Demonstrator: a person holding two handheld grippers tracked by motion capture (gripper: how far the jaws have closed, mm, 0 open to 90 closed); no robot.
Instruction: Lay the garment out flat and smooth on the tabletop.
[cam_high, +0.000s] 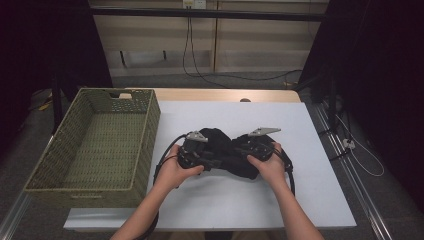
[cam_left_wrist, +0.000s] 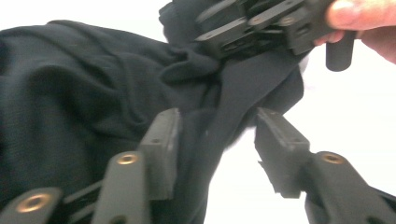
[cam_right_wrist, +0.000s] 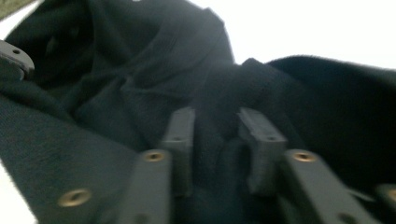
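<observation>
A crumpled black cloth (cam_high: 223, 145) lies in the middle of the white table top (cam_high: 310, 195). Both hands hold their grippers at it, one from each side. My left gripper (cam_high: 210, 161) is at the cloth's left end. In the left gripper view its jaws (cam_left_wrist: 217, 135) stand apart, a hanging fold of the cloth (cam_left_wrist: 84, 93) lies against the left jaw, and white shows beside the right one. My right gripper (cam_high: 241, 151) is at the cloth's right end. In the right gripper view its jaws (cam_right_wrist: 215, 126) pinch a bunched fold of the cloth (cam_right_wrist: 116, 93).
A green woven basket (cam_high: 150, 131) stands on the table's left side, close to the left hand. Black cables trail from both grippers across the table. The table's wooden far edge (cam_high: 225, 95) lies beyond the white sheet.
</observation>
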